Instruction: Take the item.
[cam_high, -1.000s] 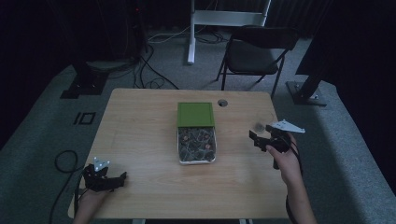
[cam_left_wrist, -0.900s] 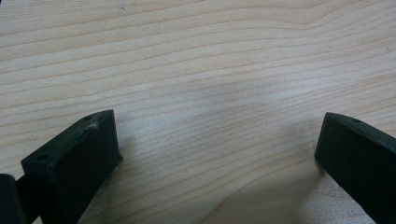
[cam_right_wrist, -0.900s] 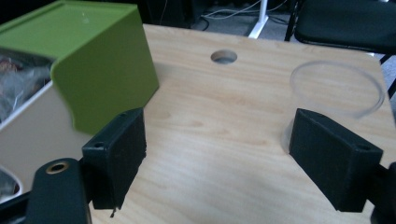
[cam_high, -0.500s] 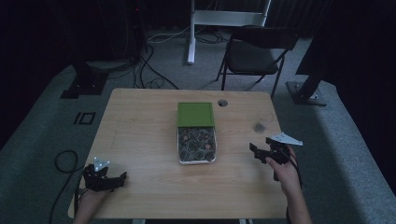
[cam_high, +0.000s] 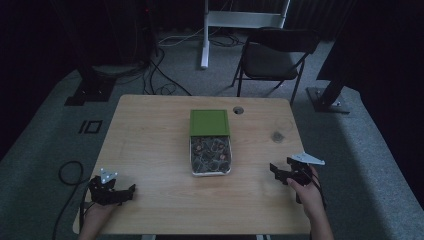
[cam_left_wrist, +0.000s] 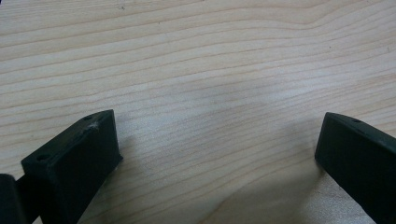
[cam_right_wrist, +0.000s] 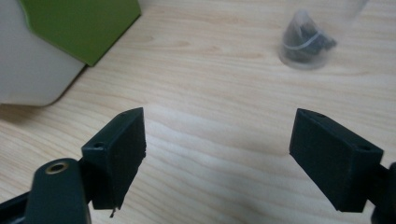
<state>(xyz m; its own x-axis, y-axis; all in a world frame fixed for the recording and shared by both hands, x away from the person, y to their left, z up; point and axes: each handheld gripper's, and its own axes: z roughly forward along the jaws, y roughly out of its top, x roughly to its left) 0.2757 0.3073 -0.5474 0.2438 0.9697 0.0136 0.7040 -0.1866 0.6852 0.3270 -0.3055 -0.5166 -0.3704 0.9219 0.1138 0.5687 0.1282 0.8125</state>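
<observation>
High view: both tools rest released and empty, left tool (cam_high: 112, 188) at the bench's (cam_high: 150, 145) near left corner, right tool (cam_high: 292, 172) by the right edge. Clear cup (cam_right_wrist: 310, 39) holding a dark tea bag stands untouched beyond it; grasping remains.

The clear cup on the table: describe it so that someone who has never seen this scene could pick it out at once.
Start at the wooden table and find the box with the green lid at its middle. The clear cup stands apart to the right of it, beyond the right gripper. It alone is see-through, with a small dark bundle inside.
</observation>
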